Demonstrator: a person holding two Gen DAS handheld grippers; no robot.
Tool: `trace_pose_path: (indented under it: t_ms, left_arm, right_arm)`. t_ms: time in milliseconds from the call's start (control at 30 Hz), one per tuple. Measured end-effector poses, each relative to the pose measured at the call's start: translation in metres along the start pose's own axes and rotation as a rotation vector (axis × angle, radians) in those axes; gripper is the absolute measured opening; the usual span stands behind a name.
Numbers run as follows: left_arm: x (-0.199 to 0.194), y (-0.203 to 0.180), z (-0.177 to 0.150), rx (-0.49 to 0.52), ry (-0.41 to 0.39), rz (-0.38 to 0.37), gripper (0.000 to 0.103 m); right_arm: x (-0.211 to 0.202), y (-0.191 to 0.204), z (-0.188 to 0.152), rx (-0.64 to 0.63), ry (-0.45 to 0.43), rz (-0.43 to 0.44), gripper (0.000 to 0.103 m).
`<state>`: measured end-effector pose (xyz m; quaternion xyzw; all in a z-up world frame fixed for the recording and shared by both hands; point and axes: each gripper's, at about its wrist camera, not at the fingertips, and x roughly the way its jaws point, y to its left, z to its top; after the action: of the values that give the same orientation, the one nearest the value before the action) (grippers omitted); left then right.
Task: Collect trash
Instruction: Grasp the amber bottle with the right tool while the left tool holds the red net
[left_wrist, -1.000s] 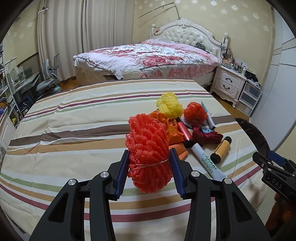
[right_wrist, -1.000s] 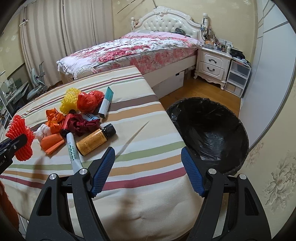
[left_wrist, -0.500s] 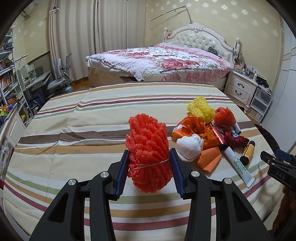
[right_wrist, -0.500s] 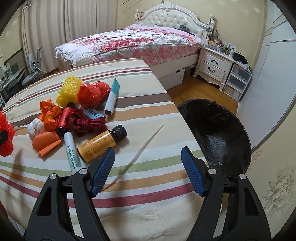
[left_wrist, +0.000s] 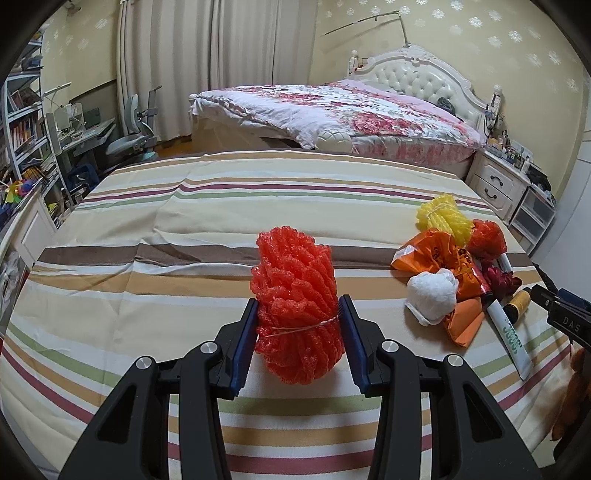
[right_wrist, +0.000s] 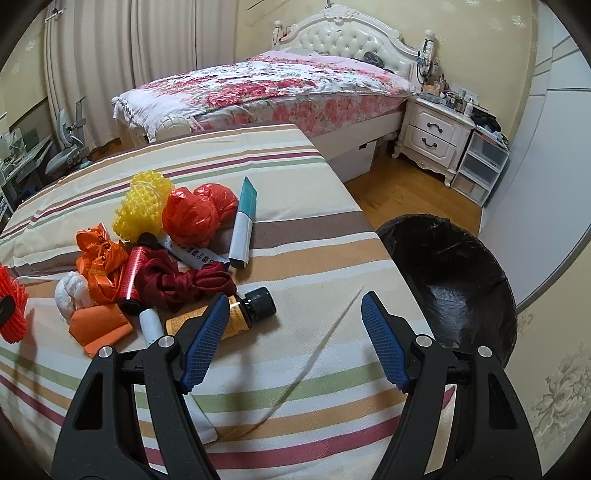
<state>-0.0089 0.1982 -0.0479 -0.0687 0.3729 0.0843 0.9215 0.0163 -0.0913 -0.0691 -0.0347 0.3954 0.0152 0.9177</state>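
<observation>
Foam netting (left_wrist: 295, 299), a red bundle tied with a thin band, is clamped at its waist between the blue pads of the left gripper (left_wrist: 297, 334) and held clear above the striped bedcover (left_wrist: 184, 221), presumably so it can be carried across to the black-lined bin (right_wrist: 458, 280) beside the bed's edge. The right gripper (right_wrist: 291, 341) is held spread wide with nothing between its pads, low over the remaining pile (an amber bottle (right_wrist: 229, 317) lies just ahead of its left pad), probably readied for a next pick.
</observation>
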Motion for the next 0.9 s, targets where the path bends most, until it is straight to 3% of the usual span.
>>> trace_pose_path:
  t_ms: [333,767,833,900]
  left_arm:
    - [0.003,0.008,-0.005,-0.021,0.014,-0.012,0.044]
    - [0.001,0.004,-0.008,0.000,0.017,-0.033,0.044]
    - [0.001,0.001,-0.009,0.007,0.018,-0.034,0.044]
    - [0.001,0.000,-0.009,0.012,0.018,-0.033,0.044]
  right_arm:
    - [0.010,0.030,-0.005,-0.045,0.045,0.015,0.073]
    - [0.006,-0.006,-0.024,0.015,0.065,0.001,0.073]
    - [0.006,-0.009,-0.023,0.019,0.066,0.008,0.070]
    - [0.005,-0.009,-0.022,0.014,0.064,0.026,0.060]
